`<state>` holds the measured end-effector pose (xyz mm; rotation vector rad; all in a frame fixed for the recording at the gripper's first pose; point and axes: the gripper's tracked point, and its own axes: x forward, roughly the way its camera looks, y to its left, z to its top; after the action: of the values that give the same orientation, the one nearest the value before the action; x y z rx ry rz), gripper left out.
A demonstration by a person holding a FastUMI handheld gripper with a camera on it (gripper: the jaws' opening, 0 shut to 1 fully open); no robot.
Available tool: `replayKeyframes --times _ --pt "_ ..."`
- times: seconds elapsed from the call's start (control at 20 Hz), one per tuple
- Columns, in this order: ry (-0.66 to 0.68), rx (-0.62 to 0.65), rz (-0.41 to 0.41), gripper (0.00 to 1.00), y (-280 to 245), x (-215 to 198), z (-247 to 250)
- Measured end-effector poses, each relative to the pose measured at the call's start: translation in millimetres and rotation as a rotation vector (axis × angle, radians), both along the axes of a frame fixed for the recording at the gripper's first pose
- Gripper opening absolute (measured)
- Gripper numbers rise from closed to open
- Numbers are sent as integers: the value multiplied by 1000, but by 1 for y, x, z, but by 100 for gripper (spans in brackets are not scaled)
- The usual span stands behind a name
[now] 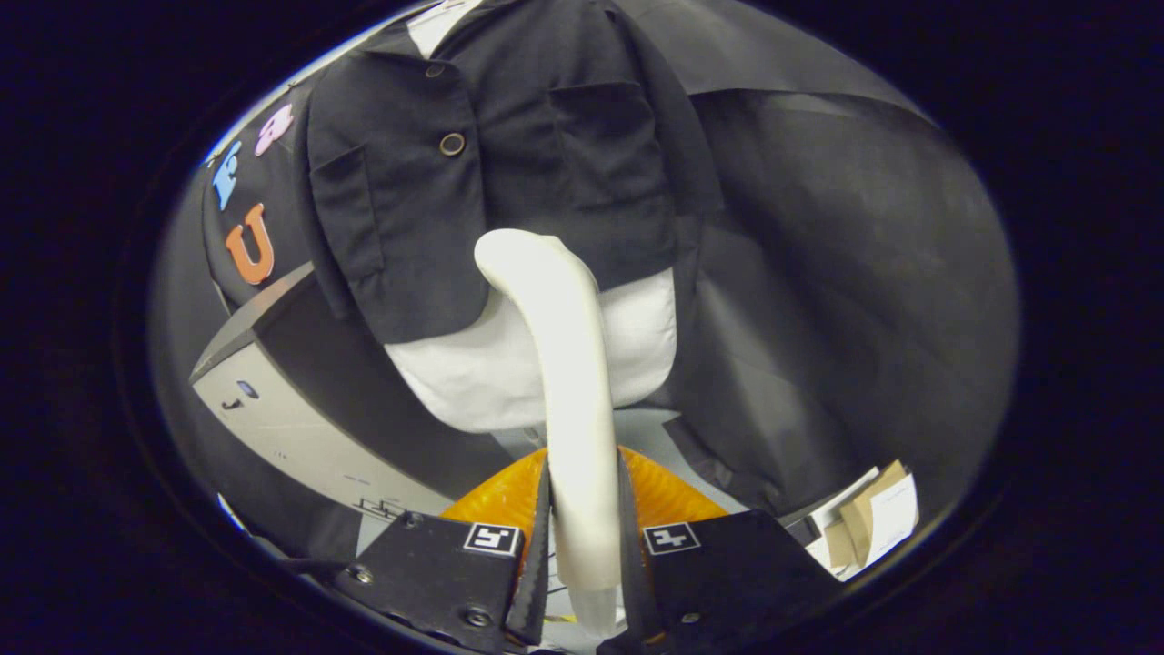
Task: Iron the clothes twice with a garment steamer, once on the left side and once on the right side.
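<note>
Black cloth wall (818, 273) hangs behind everything, draped in folds. Against it stands a white dummy torso (473, 373) wearing a short black jacket (509, 155); the jacket has two round buttons down its front, the lower button (452, 144) the clearer one, plus a flap pocket on each side. White collar shows at the neck. Jacket hem ends above the torso's bare white lower part.

Tongs (585, 537) closed on the steamer (573, 382): both fingers press the sides of its white handle, low down. The steamer rises from between the fingers, curves at the top, and its rounded head sits at the jacket's hem, about midway across the front; whether it touches the fabric, can't tell. An orange ribbed part (491, 496) shows just behind the fingers on both sides of the handle.

Beside the torso, on the buttons' side, a grey box (291, 409) with a dark top stands tilted. On the other side, low by the cloth wall, some papers and cardboard (864, 523) lie in a pile. Pale floor or desk (650, 428) shows under the torso; can't tell which.
</note>
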<state>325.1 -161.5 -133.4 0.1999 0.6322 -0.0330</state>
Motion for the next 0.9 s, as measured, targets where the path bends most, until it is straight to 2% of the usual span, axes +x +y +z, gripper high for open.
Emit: replayKeyframes --times 0.3,0.6,0.9 --pt "33 32 -45 36 30 -87 -40" --pt "-4 15 -116 36 85 -189 -39" --pt "-69 -64 -25 36 157 -274 7"
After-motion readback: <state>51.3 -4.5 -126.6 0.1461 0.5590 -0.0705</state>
